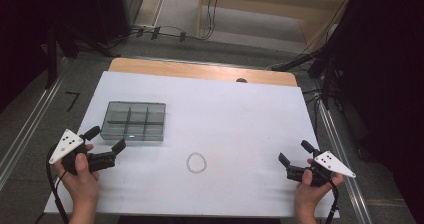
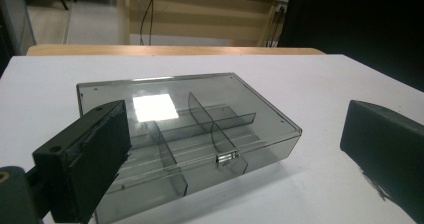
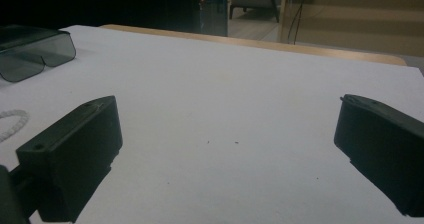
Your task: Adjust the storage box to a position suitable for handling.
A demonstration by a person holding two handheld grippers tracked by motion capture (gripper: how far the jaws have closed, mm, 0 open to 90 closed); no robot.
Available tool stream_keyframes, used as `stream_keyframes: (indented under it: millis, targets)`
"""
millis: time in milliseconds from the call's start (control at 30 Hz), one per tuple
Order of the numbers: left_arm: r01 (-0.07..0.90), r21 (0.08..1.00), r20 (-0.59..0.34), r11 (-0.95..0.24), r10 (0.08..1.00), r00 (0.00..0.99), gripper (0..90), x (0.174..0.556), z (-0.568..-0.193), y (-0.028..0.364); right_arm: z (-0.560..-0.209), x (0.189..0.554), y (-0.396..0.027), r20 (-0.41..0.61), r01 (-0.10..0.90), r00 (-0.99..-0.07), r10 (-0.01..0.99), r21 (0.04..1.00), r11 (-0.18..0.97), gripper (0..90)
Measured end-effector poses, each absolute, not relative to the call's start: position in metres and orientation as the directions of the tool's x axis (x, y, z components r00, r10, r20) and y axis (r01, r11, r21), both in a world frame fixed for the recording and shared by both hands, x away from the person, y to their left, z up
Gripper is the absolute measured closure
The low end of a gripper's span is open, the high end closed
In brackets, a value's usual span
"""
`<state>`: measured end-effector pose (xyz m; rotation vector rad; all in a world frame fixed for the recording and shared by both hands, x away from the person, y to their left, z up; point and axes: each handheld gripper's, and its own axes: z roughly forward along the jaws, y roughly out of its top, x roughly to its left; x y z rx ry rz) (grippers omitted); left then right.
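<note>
At lower left of the high view, left gripper [image 1: 106, 138] sits w/ jaws spread wide, nothing between them, just beside the near left corner of the clear compartment box [image 1: 134, 121]. Box lies lid shut, left of centre on the white table [image 1: 235, 114]. Bottom centre: small white bead ring [image 1: 197, 162], flat, apart from both tools. Lower right: right gripper [image 1: 295, 152], jaws wide, empty, over bare table.

a white-topped table [image 1: 240, 114] — on it a smoky compartment box [image 1: 133, 121] and a beaded ring [image 1: 196, 162].
</note>
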<state>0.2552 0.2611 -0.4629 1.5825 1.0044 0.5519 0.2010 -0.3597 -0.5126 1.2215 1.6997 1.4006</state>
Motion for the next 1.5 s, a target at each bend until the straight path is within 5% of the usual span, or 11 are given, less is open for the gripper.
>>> stream_keyframes:
  millis: [633,933,1000,1233,1500]
  targets:
    - [0.366,0.929,-0.173,-0.055,0.810,0.560,5.6,0.285,-0.425,0.266,-0.512,0.201,-0.357,0.073,0.278,-0.377,0.923,0.960,0.037,0.0]
    - [0.434,0.899,-0.181,-0.062,0.849,0.497,34.4,0.307,-0.409,0.264,-0.512,0.201,-0.358,0.080,0.279,-0.372,0.925,0.960,0.029,0.0]
    - [0.443,0.894,-0.180,-0.057,0.863,0.472,50.9,0.313,-0.407,0.266,-0.513,0.201,-0.358,0.084,0.281,-0.369,0.926,0.959,0.025,0.0]
    - [0.506,0.857,-0.173,-0.094,0.873,0.455,79.3,0.331,-0.409,0.270,-0.513,0.202,-0.359,0.087,0.283,-0.366,0.926,0.959,0.021,0.0]
    - [0.586,0.807,-0.214,-0.069,0.892,0.399,89.3,0.354,-0.424,0.284,-0.513,0.202,-0.359,0.088,0.286,-0.363,0.928,0.958,0.021,0.0]
